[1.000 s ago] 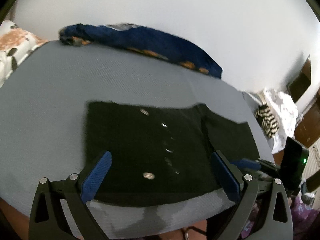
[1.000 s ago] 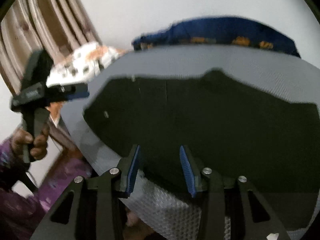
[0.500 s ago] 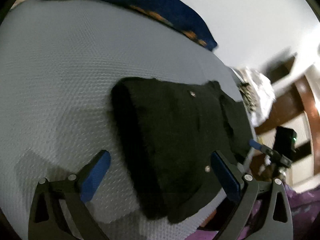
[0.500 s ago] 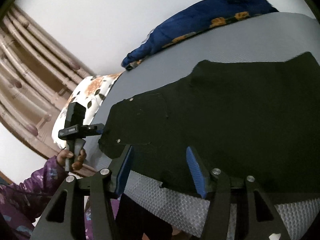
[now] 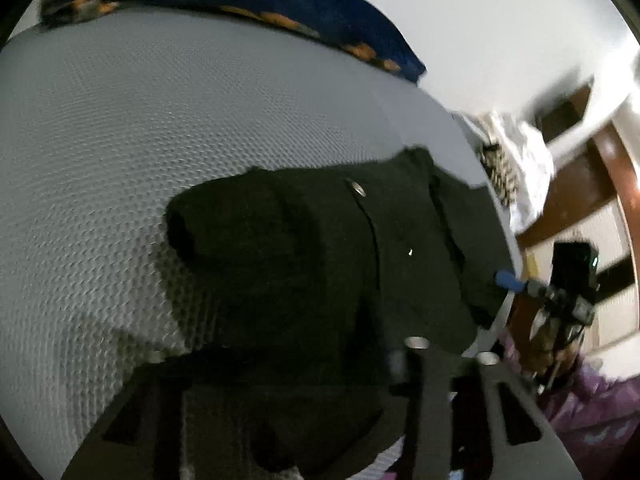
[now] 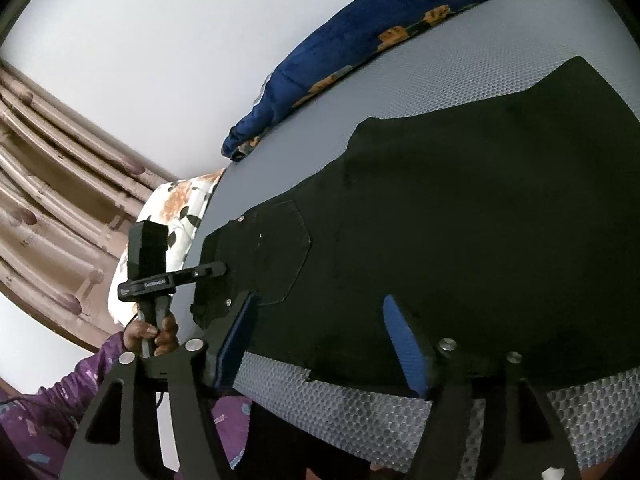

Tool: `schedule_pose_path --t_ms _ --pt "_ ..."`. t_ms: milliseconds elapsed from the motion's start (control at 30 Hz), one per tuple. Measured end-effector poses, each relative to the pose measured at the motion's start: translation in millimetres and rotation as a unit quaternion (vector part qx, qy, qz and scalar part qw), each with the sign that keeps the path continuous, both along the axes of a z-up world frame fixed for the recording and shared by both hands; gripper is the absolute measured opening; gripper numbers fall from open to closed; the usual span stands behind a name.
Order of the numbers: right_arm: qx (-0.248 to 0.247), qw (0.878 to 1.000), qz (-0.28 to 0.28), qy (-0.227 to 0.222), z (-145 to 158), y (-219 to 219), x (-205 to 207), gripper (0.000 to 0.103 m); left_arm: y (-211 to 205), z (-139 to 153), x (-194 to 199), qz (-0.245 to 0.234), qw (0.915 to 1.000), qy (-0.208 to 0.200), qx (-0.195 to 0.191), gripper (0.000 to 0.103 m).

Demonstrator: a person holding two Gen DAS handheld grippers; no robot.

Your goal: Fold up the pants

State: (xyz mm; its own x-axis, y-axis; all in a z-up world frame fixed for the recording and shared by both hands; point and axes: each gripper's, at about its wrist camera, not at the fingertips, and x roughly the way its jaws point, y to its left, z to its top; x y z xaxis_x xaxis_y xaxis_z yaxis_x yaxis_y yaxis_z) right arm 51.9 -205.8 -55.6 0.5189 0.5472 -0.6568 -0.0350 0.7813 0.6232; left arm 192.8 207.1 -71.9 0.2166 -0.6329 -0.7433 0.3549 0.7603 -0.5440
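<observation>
Black pants (image 6: pixel 460 216) lie spread on a grey textured mattress (image 6: pixel 472 68); the waist end with a back pocket (image 6: pixel 276 256) and metal studs points left. In the left wrist view the pants (image 5: pixel 320 256) fill the middle, bunched at the left edge. My left gripper (image 6: pixel 222 269) reaches into the waist edge of the pants; in its own view its fingers are buried in the dark cloth, so I cannot tell its state. My right gripper (image 6: pixel 320 332) is open, its blue pads over the near hem; it also shows in the left wrist view (image 5: pixel 506 280).
A blue blanket with orange print (image 6: pixel 360 60) lies along the far mattress edge (image 5: pixel 240 4). A floral pillow (image 6: pixel 176 216) sits at the left end. A white cloth heap (image 5: pixel 520 168) and wooden furniture (image 5: pixel 592 200) stand beyond the right side.
My left gripper has moved forward from beside the mattress onto the waist edge, and the cloth now covers its fingers. The right gripper has come closer to the near hem, still open.
</observation>
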Motion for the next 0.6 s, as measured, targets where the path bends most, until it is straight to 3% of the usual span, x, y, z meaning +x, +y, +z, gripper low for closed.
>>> schedule_pose_path --t_ms 133,200,333,467,600 --pt "0.011 1.0 -0.008 0.0 -1 -2 1 0.068 -5 10 -8 0.008 0.9999 -0.011 -0.001 0.033" --pt "0.014 1.0 -0.011 0.002 -2 -3 1 0.069 -11 8 -6 0.016 0.9996 -0.004 0.021 0.033" --pt "0.019 1.0 -0.018 0.001 1 -6 -1 0.073 -18 -4 1 0.003 0.9989 0.0 0.047 0.049" --pt "0.021 0.999 -0.029 0.0 4 -11 -3 0.082 -27 -8 -2 -0.024 0.9971 -0.016 0.07 0.055" --pt "0.034 0.998 -0.044 0.008 2 -17 -2 0.084 -31 -12 0 -0.038 0.9952 -0.02 0.088 0.06"
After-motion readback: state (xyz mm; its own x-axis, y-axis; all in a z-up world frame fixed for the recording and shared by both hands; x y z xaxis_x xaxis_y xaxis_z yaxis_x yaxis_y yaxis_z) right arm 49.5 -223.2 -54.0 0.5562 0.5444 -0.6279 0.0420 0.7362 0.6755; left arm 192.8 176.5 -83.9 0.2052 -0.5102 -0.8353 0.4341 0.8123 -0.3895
